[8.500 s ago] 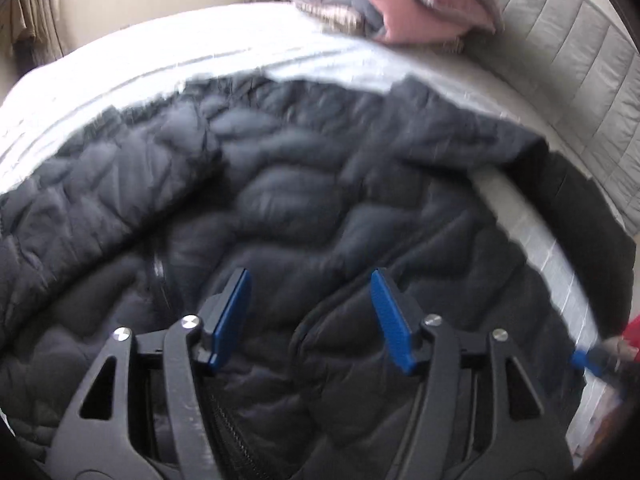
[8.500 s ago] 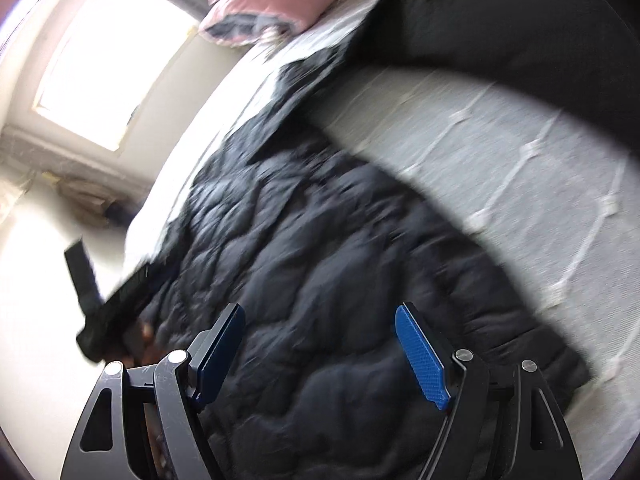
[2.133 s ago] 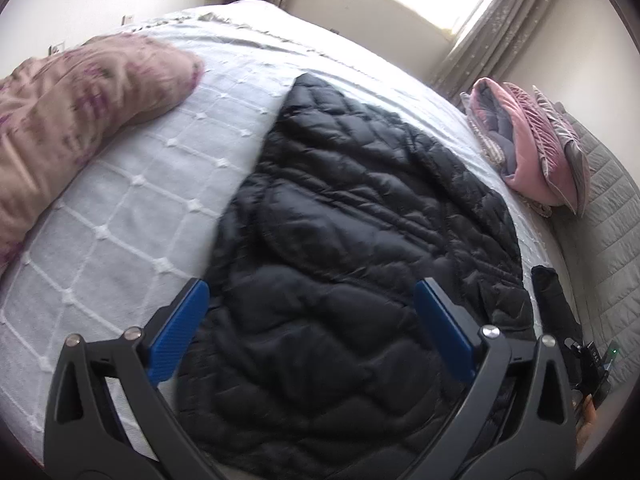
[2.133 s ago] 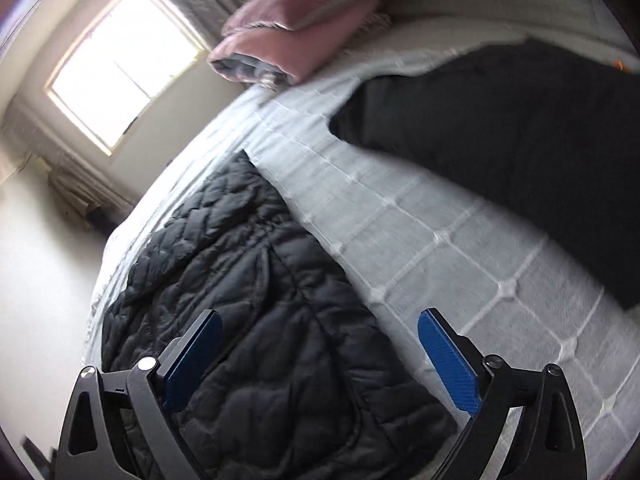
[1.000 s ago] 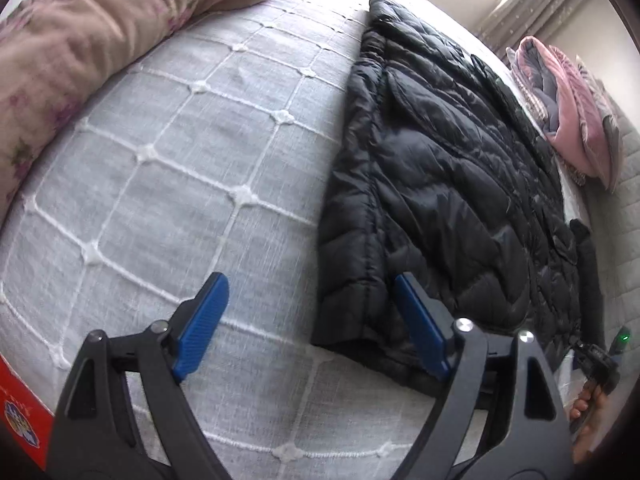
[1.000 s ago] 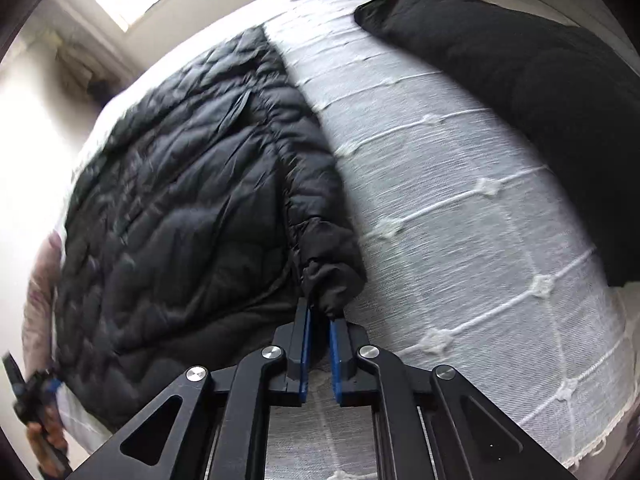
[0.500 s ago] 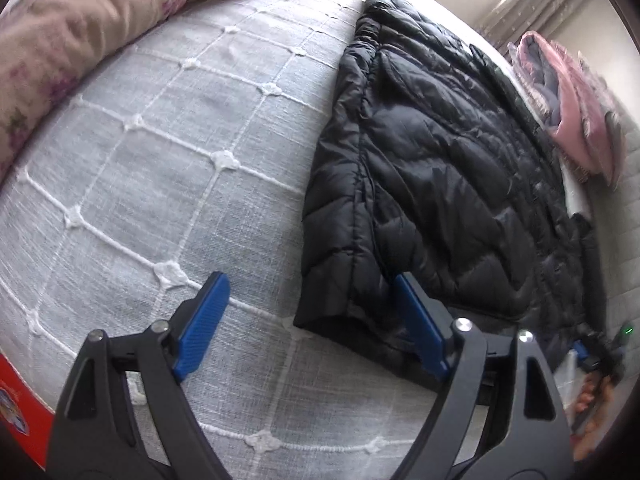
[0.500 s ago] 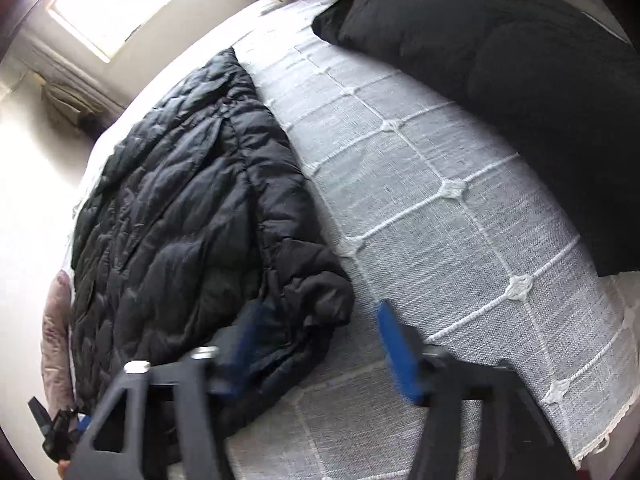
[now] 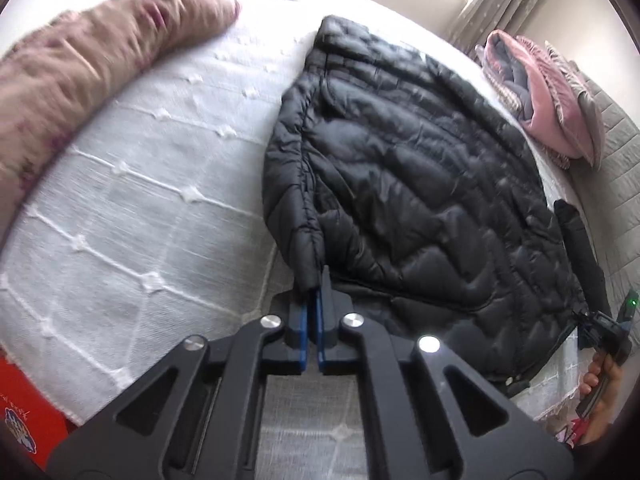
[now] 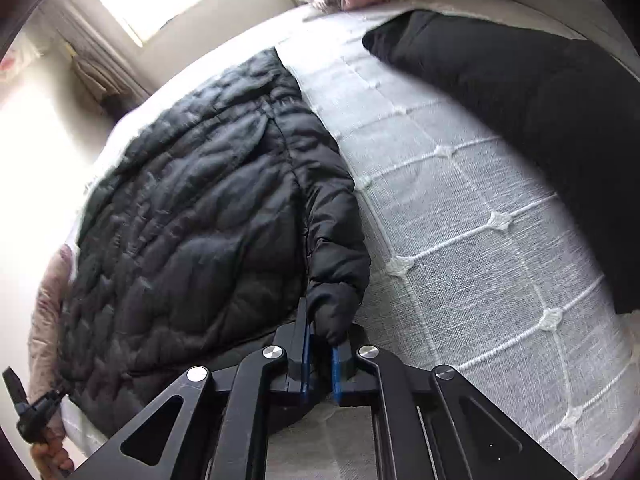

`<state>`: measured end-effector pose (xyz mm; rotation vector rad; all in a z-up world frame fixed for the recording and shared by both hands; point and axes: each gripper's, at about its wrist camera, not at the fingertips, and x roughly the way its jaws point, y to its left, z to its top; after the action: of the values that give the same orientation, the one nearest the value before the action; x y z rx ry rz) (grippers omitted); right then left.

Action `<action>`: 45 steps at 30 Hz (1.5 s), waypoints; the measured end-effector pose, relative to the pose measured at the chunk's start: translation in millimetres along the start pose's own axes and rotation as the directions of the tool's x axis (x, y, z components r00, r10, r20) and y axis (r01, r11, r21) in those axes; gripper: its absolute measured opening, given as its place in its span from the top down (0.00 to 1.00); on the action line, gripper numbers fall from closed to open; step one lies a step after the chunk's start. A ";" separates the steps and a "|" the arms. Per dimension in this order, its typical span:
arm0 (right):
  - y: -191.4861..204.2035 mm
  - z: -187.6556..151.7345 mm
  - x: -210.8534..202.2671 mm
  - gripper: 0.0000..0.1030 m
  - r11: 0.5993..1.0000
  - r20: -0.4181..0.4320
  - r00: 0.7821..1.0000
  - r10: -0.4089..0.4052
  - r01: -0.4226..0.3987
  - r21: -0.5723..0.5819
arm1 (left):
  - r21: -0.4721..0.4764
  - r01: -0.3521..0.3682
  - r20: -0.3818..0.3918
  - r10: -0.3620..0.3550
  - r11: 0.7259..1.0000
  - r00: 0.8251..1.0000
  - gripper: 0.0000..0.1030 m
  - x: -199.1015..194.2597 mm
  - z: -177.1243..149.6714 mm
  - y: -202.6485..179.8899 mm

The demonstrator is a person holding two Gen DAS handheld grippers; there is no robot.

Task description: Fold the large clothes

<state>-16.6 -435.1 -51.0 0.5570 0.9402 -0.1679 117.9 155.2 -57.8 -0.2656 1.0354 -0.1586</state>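
Left wrist view
Jacket: black quilted jacket (image 9: 420,200) is lying spread on the white bedspread (image 9: 140,200).
Left gripper: left gripper (image 9: 313,300) is pinching the jacket's near corner, blue pads clamped tight.
Surroundings: floral pillow (image 9: 80,80) is lying far left; pink blanket (image 9: 548,92) is sitting far right.

Right wrist view
Right gripper: right gripper (image 10: 320,344) is clamping the jacket's (image 10: 200,220) other near corner.
Beside: dark garment (image 10: 520,100) is lying apart, on the right.
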 end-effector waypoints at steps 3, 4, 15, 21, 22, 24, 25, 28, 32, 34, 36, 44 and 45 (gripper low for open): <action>-3.2 -12.2 -26.9 0.95 0.994 0.049 0.994 0.099 -0.101 0.046 | 0.003 0.000 0.046 0.000 1.000 0.999 0.97 -24.9 -10.4 2.1; -4.9 -19.7 -37.9 0.95 0.988 0.066 0.988 0.138 -0.142 0.062 | 0.005 -0.005 0.068 0.004 1.000 0.998 0.97 -38.0 -18.5 5.9; -39.9 -116.2 -164.3 0.96 0.909 0.190 0.911 0.367 -0.394 0.136 | 0.033 0.130 0.225 -0.134 0.991 0.965 0.97 -189.2 -83.0 32.6; -52.8 -145.6 -242.5 0.96 0.847 0.313 0.826 0.468 -0.520 0.108 | 0.018 0.233 0.243 -0.231 0.972 0.942 0.97 -239.9 -104.1 45.8; -54.0 -147.5 -253.1 0.96 0.842 0.336 0.815 0.472 -0.530 0.102 | 0.022 0.246 0.244 -0.244 0.969 0.939 0.97 -245.1 -105.5 46.5; -56.8 -148.0 -272.9 0.96 0.835 0.375 0.794 0.478 -0.543 0.085 | 0.038 0.258 0.255 -0.258 0.966 0.932 0.97 -255.8 -107.1 43.1; -55.7 -147.4 -278.1 0.96 0.834 0.385 0.789 0.480 -0.546 0.079 | 0.044 0.248 0.260 -0.251 0.968 0.932 0.97 -257.7 -105.5 41.1; -51.8 -136.8 -281.4 0.96 0.835 0.396 0.781 0.483 -0.547 0.060 | 0.019 0.225 0.252 -0.222 0.974 0.942 0.97 -240.6 -85.5 36.3; -49.4 -107.7 -253.5 0.96 0.797 0.387 0.760 0.523 -0.596 0.094 | 0.000 0.221 0.276 -0.213 0.975 0.937 0.97 -226.4 -50.2 23.3; -40.3 -83.2 -242.7 0.96 0.774 0.400 0.733 0.550 -0.628 0.085 | 0.003 0.214 0.295 -0.206 0.977 0.933 0.97 -220.1 -27.5 13.3; -28.2 -57.0 -229.7 0.95 0.755 0.409 0.709 0.574 -0.652 0.072 | -0.018 0.207 0.300 -0.193 0.978 0.934 0.97 -203.7 1.7 6.8; 0.6 57.8 -114.9 0.67 0.787 0.353 0.794 0.494 -0.581 0.206 | -0.069 0.035 0.189 -0.021 0.997 0.982 0.69 -73.1 124.4 -15.3; -0.7 71.7 -93.1 0.56 0.826 0.328 0.841 0.430 -0.513 0.233 | -0.069 -0.036 0.170 0.047 0.997 0.984 0.65 -56.9 133.8 -15.5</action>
<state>-20.2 -482.4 56.5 1.0245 0.4902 0.0659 204.9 173.9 58.3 -0.3118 0.8753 -0.0624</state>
